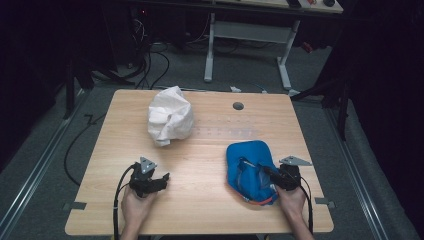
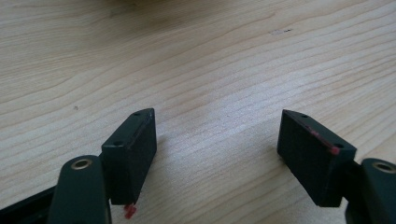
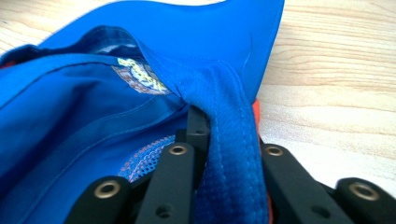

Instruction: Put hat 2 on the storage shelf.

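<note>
Right gripper view showed the blue cap point(image 3: 140, 88) upside down, its fabric rim band pinched between the jaws of the right gripper point(image 3: 219, 154), pads pressed onto the band; orange trim peeked beside the right jaw. Inside of the cap, just ahead of the claw, held a label patch and mesh lining, nothing else in it. High view: cap point(image 1: 247, 170) lay directly left of the right gripper point(image 1: 272, 176), near the table's point(image 1: 210, 150) right-near corner; right hand point(image 1: 291, 200) came in from the near edge, claw pointing left into the cap. Left gripper point(image 1: 161, 180) sat well apart to the left, hand point(image 1: 134, 206) low by the near edge, jaws spread over bare wood, nothing between them point(image 2: 217, 140). White crumpled bag point(image 1: 170, 120) lay ahead of the left claw, well apart. Open wood stretched between the two claws and beyond the cap toward the far edge.
</note>
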{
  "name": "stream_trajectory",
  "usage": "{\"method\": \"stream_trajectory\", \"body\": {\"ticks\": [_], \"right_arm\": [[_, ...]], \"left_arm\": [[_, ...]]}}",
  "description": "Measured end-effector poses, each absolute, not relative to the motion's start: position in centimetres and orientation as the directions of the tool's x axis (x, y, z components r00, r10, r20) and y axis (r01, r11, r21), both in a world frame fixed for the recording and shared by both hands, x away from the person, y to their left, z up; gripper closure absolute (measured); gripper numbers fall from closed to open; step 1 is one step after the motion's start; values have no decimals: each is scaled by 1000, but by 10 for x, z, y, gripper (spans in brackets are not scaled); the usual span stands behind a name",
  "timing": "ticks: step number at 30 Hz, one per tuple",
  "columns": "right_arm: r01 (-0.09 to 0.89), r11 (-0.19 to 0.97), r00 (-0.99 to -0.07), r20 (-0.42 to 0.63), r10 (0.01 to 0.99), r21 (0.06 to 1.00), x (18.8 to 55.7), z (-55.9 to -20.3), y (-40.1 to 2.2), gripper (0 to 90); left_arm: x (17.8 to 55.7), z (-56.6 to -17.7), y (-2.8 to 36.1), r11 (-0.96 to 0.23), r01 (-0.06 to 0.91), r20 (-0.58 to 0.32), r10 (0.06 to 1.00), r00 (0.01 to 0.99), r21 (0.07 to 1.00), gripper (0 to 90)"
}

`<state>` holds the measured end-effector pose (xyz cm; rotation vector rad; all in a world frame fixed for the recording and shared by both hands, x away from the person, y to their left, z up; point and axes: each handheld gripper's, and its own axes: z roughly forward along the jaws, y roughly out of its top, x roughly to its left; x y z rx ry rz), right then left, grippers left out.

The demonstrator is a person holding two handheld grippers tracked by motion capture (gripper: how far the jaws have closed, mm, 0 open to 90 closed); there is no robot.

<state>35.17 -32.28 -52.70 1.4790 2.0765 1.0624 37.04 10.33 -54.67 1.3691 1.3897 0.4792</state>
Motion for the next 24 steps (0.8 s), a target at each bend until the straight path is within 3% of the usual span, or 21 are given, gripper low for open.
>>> {"method": "stream_trajectory", "body": {"ticks": [24], "right_arm": [[596,120,-410,172,895,794,339,-497,-330,884]], "left_arm": [[369,-547,101,257,457,-399,884,246,851,278]]}}
